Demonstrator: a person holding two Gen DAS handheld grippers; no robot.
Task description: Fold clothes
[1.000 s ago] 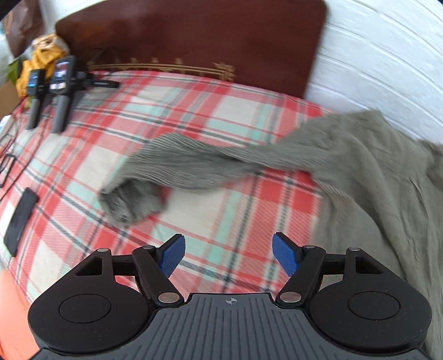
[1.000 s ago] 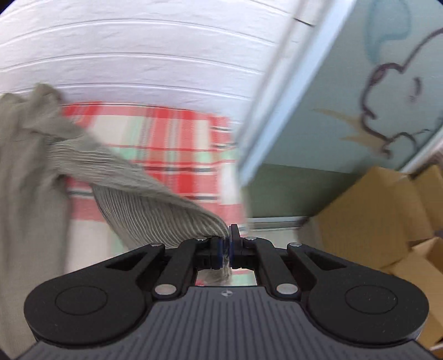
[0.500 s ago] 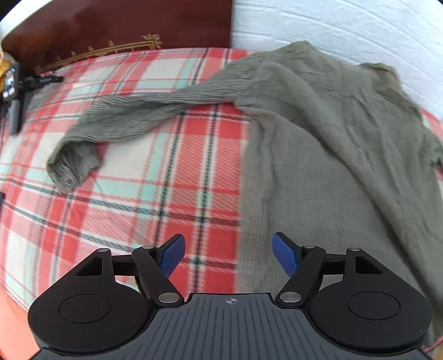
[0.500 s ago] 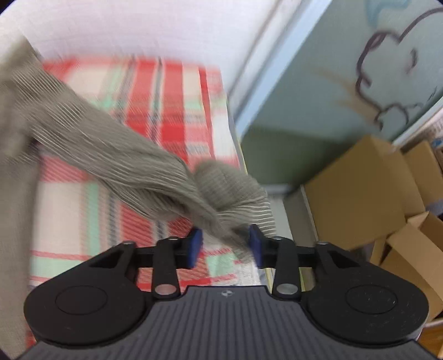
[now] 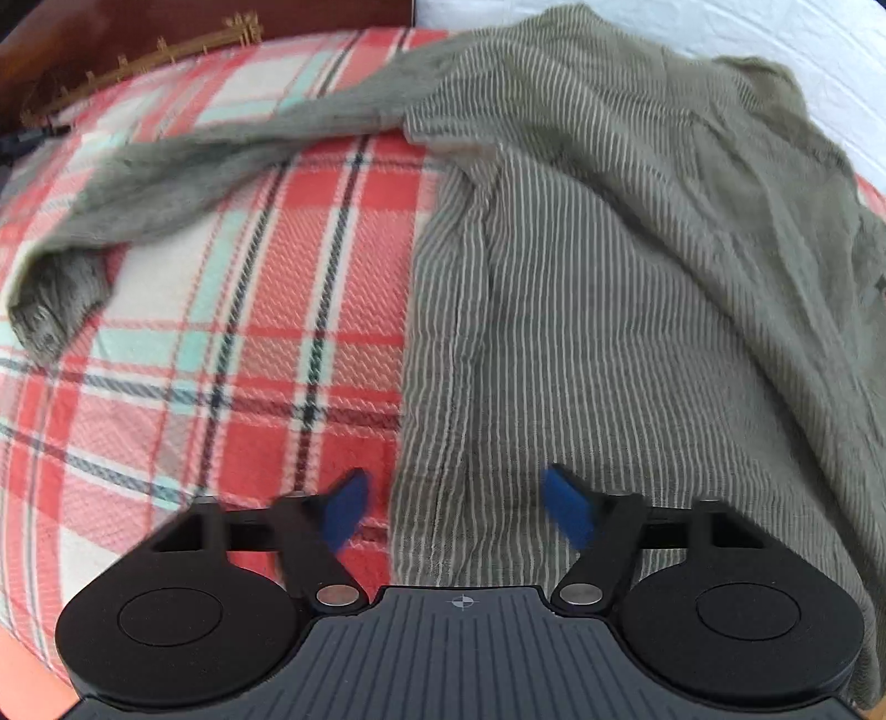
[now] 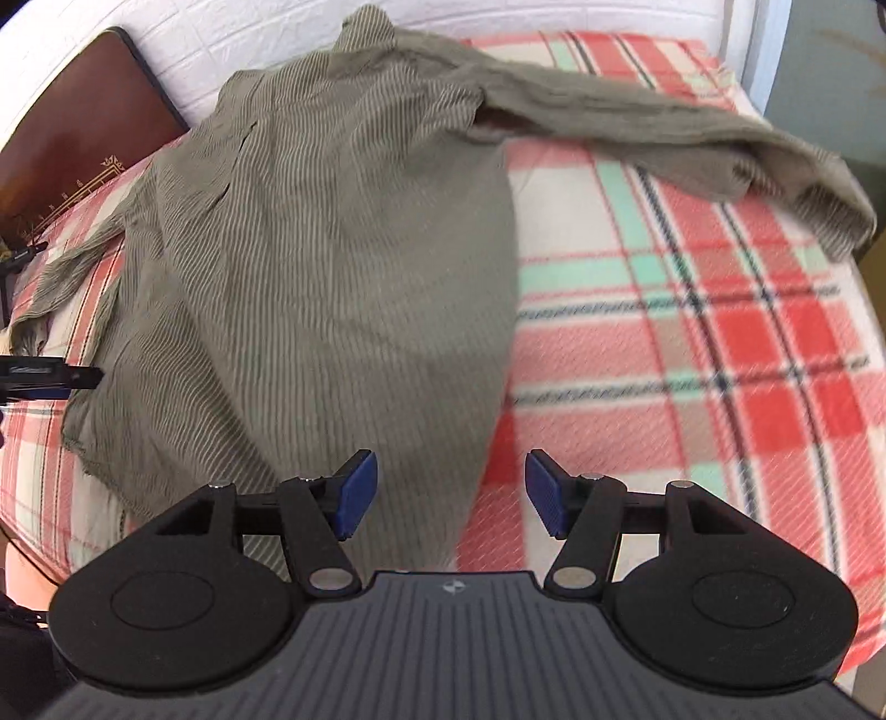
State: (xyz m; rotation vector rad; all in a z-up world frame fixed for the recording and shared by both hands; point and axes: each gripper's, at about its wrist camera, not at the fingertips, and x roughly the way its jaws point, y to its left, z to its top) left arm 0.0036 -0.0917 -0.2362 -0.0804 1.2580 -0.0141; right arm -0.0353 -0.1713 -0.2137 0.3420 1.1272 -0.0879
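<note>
Olive striped shirt (image 5: 637, 310) spread flat on the plaid bed (image 5: 249, 343), sleeves out to both sides. Left claw (image 5: 454, 512), closing, straddles the shirt's near side edge without pinching it. Right claw (image 6: 451, 493), opening, holds nothing above the hem.

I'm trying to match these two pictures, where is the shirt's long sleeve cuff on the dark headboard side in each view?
Left wrist view: cuff at far left, mid-height, on the plaid blanket.
Right wrist view: cuff at the far left edge, crumpled, partly cut off.
Shared landmark: dark headboard, upper left in both.
</note>
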